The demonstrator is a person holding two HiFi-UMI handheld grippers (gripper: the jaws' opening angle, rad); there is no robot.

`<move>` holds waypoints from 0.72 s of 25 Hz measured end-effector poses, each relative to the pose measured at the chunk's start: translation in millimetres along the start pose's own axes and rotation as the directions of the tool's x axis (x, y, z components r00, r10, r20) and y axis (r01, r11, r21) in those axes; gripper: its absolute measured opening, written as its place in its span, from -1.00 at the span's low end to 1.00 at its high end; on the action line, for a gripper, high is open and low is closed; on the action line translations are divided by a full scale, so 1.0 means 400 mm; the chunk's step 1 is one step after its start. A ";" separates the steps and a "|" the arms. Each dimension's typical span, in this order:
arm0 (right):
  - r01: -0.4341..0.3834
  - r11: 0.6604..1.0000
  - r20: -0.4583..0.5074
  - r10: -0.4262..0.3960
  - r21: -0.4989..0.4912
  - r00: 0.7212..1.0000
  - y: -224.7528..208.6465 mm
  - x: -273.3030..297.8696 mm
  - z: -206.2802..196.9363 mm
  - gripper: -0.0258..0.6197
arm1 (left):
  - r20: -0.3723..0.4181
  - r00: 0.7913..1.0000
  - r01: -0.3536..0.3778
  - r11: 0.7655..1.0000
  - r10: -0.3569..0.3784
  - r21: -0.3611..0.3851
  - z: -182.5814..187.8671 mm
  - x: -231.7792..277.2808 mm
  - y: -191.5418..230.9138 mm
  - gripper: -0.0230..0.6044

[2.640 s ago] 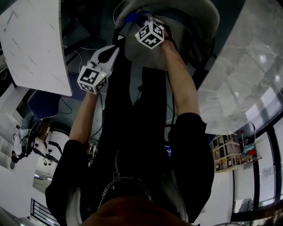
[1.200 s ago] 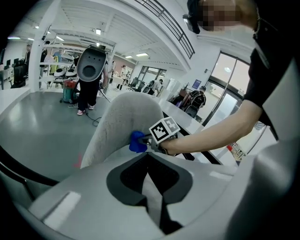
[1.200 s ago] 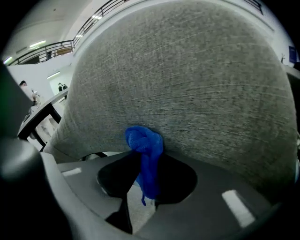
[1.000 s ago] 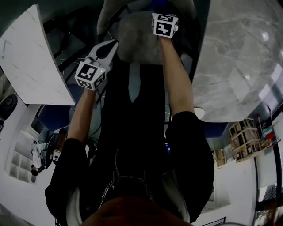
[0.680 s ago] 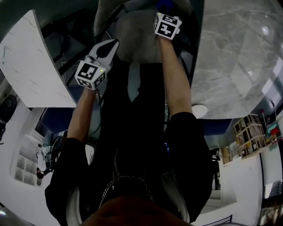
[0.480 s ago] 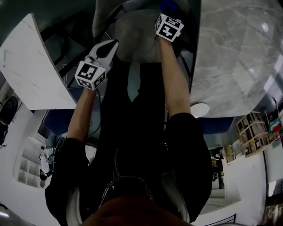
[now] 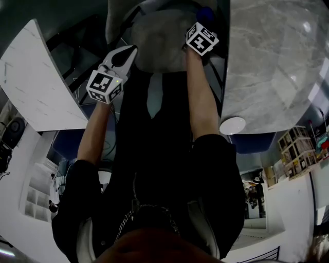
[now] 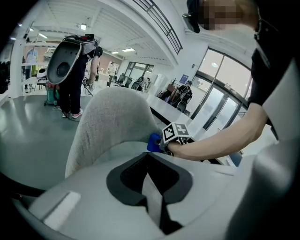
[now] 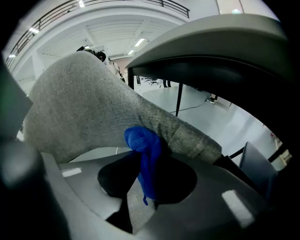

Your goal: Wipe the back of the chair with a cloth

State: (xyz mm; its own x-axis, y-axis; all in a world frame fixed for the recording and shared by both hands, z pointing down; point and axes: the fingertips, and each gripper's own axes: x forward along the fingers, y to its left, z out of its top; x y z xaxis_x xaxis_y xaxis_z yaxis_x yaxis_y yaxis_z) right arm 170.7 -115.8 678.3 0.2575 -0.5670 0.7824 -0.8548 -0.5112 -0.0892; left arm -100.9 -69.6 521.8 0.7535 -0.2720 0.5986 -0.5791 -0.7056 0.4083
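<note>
The chair back (image 7: pixel 157 38) is padded in grey fabric and sits at the top middle of the head view. My right gripper (image 7: pixel 202 23) is at its right edge, shut on a blue cloth (image 7: pixel 205 12). In the right gripper view the blue cloth (image 9: pixel 142 143) bunches between the jaws and presses on the grey chair back (image 9: pixel 84 108). My left gripper (image 7: pixel 132 50) is at the chair's left side, shut and holding nothing. In the left gripper view the chair back (image 8: pixel 110 119) rises ahead, and the cloth (image 8: pixel 153 143) shows beside the right gripper's marker cube (image 8: pixel 176 133).
Pale marbled tabletops lie left (image 7: pixel 31 77) and right (image 7: pixel 272 67) of the chair. A small round white disc (image 7: pixel 232 125) sits by the right one. A dark table underside (image 9: pixel 211 56) with a thin leg (image 9: pixel 179 98) hangs above the right gripper. People stand far off (image 8: pixel 70 65).
My right gripper has slid rightward along the chair back with the blue cloth. The left gripper has stayed at the chair's left side. The head view has shifted slightly.
</note>
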 end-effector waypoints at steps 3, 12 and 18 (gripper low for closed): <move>0.040 0.999 -0.004 -0.040 0.036 0.999 -0.030 -0.013 -0.023 -0.60 | 0.003 1.000 0.001 1.000 -0.001 -0.003 -0.008 -0.001 0.001 -0.89; 0.046 0.998 0.036 -0.048 0.053 0.998 -0.012 -0.044 -0.027 -0.61 | 0.028 0.999 -0.031 0.999 0.032 -0.033 -0.033 -0.048 0.029 -0.89; -0.218 0.953 0.045 0.232 -0.211 0.972 0.235 -0.072 -0.044 -0.61 | 0.039 0.996 -0.073 0.995 0.076 -0.075 -0.078 -0.099 0.055 -0.89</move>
State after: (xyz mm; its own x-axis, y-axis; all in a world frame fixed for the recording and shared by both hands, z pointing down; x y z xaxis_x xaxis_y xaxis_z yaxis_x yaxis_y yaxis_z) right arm 74.9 -136.3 658.3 0.0719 -0.6987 0.7118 -0.9658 -0.2271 -0.1253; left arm -153.0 -54.0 528.4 0.7191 -0.3500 0.6004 -0.6539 -0.6331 0.4142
